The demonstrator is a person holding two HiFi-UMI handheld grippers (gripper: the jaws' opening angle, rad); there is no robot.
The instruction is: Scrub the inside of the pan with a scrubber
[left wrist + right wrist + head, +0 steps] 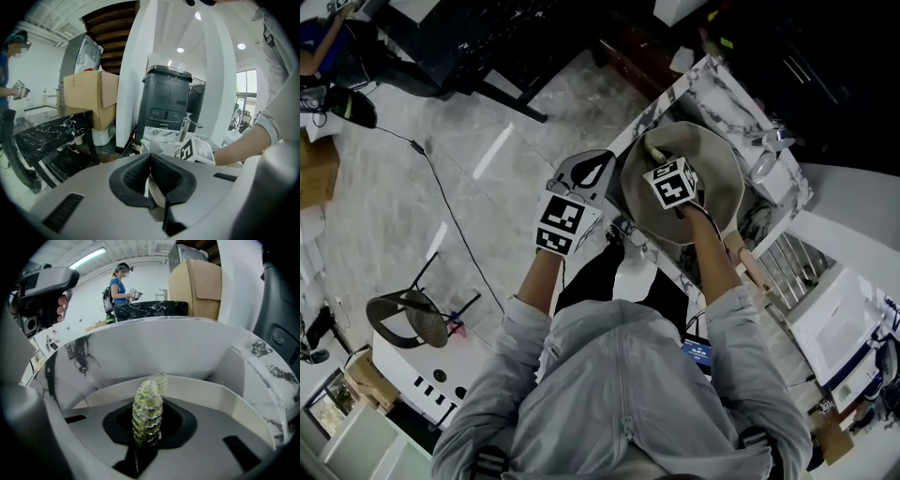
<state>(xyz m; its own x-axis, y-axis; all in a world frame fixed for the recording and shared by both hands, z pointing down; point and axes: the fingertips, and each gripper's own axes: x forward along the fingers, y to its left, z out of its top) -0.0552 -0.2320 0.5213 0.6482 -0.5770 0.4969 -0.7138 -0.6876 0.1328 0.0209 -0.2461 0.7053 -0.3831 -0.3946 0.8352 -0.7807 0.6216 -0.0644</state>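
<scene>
The pale, many-sided pan point(712, 192) is held over the edge of a marble counter. Its smooth inner wall point(154, 352) fills the right gripper view. My right gripper point(658, 157) is inside the pan, shut on a yellow-green mesh scrubber point(149, 411). The scrubber's tip point(652, 145) lies against the pan's far left inner side. My left gripper point(602, 169) is at the pan's left rim. In the left gripper view it point(151, 161) is shut on a thin pale edge point(158, 193), seemingly the pan's rim. The right gripper's marker cube point(197, 151) shows beyond it.
The marble counter point(712, 80) carries a faucet point(772, 141), and a dish rack point(787, 262) is at the right. On the floor to the left are a chair point(408, 314) and a cable. A cardboard box point(91, 98), a dark bin point(166, 103) and a person in blue point(117, 287) stand further off.
</scene>
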